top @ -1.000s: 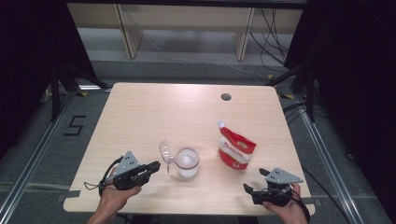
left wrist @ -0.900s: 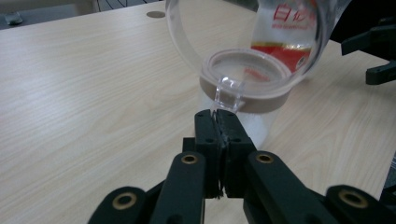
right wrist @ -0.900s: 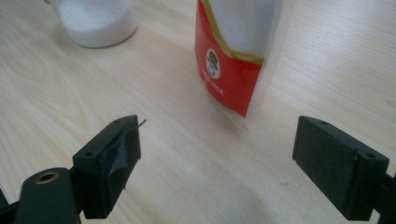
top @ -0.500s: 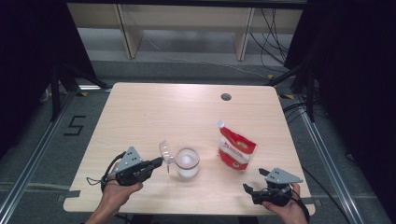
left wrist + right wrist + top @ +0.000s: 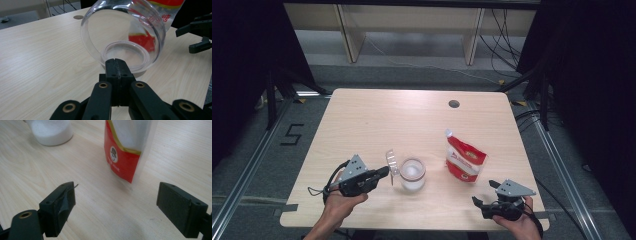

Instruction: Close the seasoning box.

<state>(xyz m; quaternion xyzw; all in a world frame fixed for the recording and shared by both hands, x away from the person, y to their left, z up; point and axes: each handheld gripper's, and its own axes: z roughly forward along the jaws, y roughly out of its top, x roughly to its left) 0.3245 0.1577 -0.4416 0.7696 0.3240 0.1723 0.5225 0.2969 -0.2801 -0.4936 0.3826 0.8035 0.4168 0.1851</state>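
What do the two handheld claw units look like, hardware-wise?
Both are black. The left claw and right claw each carry a grey three-cornered plate on top and trail a thin black cable. In the gripper views the linkage arms show brass-coloured pivot bushings and blocky black pads. The forearms are bare, with no sleeves visible.

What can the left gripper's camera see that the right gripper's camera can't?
The left gripper view looks along the shut left gripper at a clear lid standing open, with a round hole in the tabletop behind it. The right gripper view looks between the wide-open jaws of the right gripper at white powder low in the jar and a little figure printed on the red pouch. Both views share the jar, the red pouch and the wooden table.
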